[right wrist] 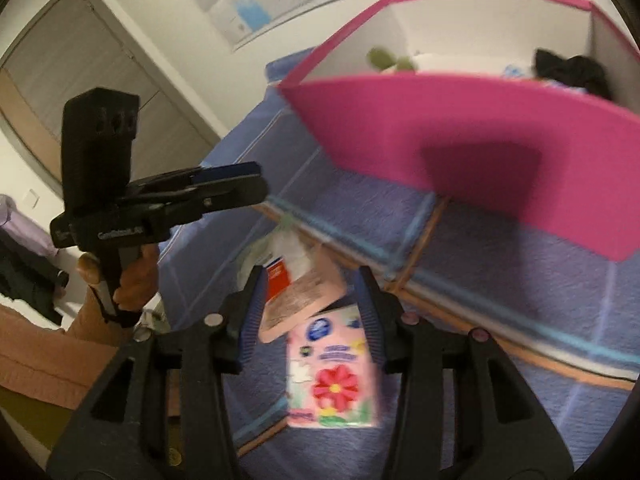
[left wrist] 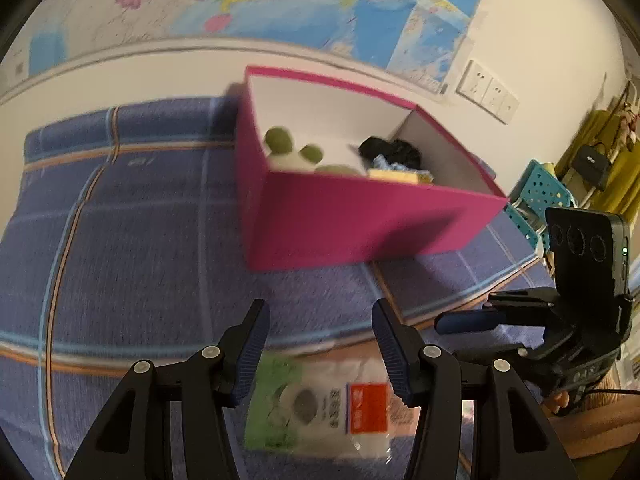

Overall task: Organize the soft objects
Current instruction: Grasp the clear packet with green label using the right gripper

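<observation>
Left wrist view: left gripper (left wrist: 318, 344) jaws apart, nothing between pads, hovering over near edge of blue checked bedspread (left wrist: 132, 240). Clear packet with green and red label (left wrist: 316, 404) seen below the jaws, off the bedspread's near edge. Pink box (left wrist: 360, 224) open-topped, standing further in on bedspread towards the wall; green plush toy (left wrist: 280, 140), black soft item (left wrist: 394, 150) and yellow sponge (left wrist: 396, 176) inside.

Right wrist view: right gripper (right wrist: 310, 312) jaws apart, pads not pressing anything. Pink tissue pack with red flower (right wrist: 334, 368) lying near bedspread corner, partly under a peach packet (right wrist: 304, 300). Whether pads touch the pack: cannot tell, blurred.
</observation>
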`<action>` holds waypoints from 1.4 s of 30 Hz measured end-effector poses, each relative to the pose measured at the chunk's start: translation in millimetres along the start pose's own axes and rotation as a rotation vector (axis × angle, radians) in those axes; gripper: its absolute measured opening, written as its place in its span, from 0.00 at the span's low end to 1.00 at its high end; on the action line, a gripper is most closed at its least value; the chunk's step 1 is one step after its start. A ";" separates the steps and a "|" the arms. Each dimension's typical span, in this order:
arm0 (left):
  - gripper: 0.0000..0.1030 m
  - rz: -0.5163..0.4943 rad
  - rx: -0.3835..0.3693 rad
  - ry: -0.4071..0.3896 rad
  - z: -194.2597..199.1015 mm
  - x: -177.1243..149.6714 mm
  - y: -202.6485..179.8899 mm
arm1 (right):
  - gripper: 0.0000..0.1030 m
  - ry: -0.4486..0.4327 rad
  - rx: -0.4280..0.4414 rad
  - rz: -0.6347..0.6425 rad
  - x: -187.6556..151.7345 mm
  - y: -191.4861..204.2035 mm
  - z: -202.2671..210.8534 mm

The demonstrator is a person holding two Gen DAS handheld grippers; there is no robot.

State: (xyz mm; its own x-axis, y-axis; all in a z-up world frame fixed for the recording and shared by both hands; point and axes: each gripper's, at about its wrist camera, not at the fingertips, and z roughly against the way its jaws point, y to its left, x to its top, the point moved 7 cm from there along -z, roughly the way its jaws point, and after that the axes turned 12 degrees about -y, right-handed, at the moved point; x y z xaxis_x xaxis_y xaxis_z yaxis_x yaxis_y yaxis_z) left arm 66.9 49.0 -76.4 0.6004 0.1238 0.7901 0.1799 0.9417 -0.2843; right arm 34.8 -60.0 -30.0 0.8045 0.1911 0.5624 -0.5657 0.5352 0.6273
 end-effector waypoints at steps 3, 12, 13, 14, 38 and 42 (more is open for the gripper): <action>0.53 0.020 0.014 0.022 1.7 -12.7 8.1 | 0.46 0.013 0.032 0.017 -3.4 13.2 -6.4; 0.53 0.062 0.040 0.094 4.8 -46.2 26.8 | 0.46 0.094 0.064 0.006 -13.6 24.9 -30.9; 0.53 0.062 0.037 0.101 5.6 -48.7 26.9 | 0.46 0.091 0.067 -0.002 -12.8 24.0 -31.2; 0.53 0.060 0.035 0.107 6.1 -50.4 26.0 | 0.46 0.087 0.064 -0.010 -11.7 22.7 -30.9; 0.59 0.106 -0.114 0.142 18.4 -75.0 21.0 | 0.12 0.051 0.022 -0.031 5.8 19.3 -59.5; 0.60 0.134 -0.117 0.139 16.8 -70.4 21.4 | 0.08 0.028 0.017 -0.037 9.0 14.2 -55.9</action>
State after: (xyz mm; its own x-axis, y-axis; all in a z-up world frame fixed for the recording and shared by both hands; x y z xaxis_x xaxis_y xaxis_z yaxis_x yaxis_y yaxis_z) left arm 15.4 65.7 -129.0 0.7251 0.1932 0.6609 0.1759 0.8760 -0.4491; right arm 44.1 -4.6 -46.1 0.8294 0.1946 0.5236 -0.5385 0.5279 0.6568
